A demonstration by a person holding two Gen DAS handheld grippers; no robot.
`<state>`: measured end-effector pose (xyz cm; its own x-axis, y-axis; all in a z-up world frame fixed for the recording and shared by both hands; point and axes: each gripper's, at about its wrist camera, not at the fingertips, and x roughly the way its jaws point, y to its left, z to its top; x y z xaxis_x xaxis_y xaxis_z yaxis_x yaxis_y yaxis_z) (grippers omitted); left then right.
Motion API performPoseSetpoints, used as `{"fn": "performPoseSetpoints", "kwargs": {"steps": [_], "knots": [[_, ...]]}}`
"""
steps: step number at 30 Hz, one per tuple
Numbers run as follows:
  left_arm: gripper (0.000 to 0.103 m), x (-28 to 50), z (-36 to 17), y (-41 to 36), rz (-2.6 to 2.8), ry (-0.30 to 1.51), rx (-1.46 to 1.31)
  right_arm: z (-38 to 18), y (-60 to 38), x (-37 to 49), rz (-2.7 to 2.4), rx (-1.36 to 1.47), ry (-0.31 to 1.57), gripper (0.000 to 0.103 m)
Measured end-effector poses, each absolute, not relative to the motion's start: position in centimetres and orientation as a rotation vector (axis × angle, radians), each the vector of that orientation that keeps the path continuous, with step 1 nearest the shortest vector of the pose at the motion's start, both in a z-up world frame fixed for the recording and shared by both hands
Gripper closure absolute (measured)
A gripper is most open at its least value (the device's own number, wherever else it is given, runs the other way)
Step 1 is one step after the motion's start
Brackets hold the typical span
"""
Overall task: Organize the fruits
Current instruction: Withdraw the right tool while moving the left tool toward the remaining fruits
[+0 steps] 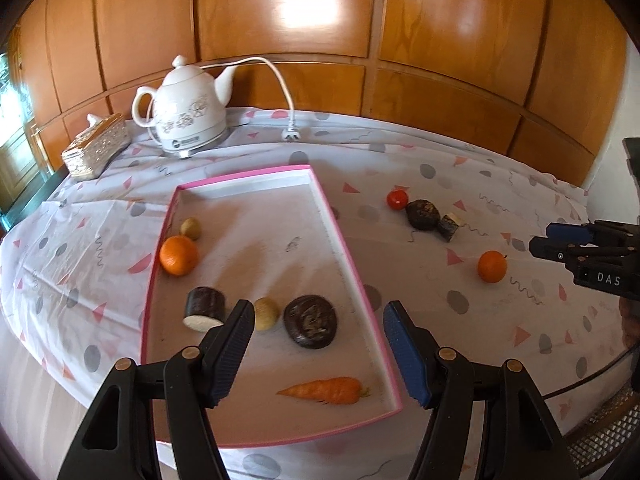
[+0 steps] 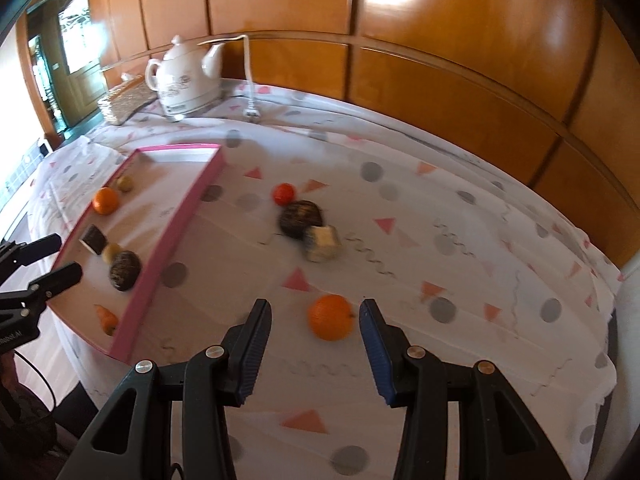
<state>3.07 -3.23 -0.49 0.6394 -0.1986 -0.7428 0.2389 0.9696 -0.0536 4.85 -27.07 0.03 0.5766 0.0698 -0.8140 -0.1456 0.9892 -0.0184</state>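
At ten o'clock, our tray (image 2: 176, 216) holds six pieces; four wait outside. Our right gripper (image 2: 316, 344), fingers spread, frames the orange (image 2: 331, 317); left gripper (image 1: 318, 354) gapes empty.

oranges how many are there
2. One orange lies in the pink tray near its left wall; the other orange sits on the tablecloth, in front of the open right gripper.

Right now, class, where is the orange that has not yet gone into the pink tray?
In the right wrist view the loose orange lies on the tablecloth between the open jaws of the right gripper, outside the pink tray, to its right.
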Motion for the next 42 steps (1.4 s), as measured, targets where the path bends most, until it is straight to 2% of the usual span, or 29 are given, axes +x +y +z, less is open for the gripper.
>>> {"fn": "performPoseSetpoints", "kwargs": {"steps": [25,42], "knots": [[0.036,4.2,-0.4,-9.5,-0.356,0.840,0.132,-0.7,-40.6,2.5,-0.183,0.021,0.987,0.057],[0.036,4.8,-1.3,-13.3,-0.409,0.856,0.199,-1.9,-51.0,0.1,-0.504,0.289,0.980,0.057]]}}
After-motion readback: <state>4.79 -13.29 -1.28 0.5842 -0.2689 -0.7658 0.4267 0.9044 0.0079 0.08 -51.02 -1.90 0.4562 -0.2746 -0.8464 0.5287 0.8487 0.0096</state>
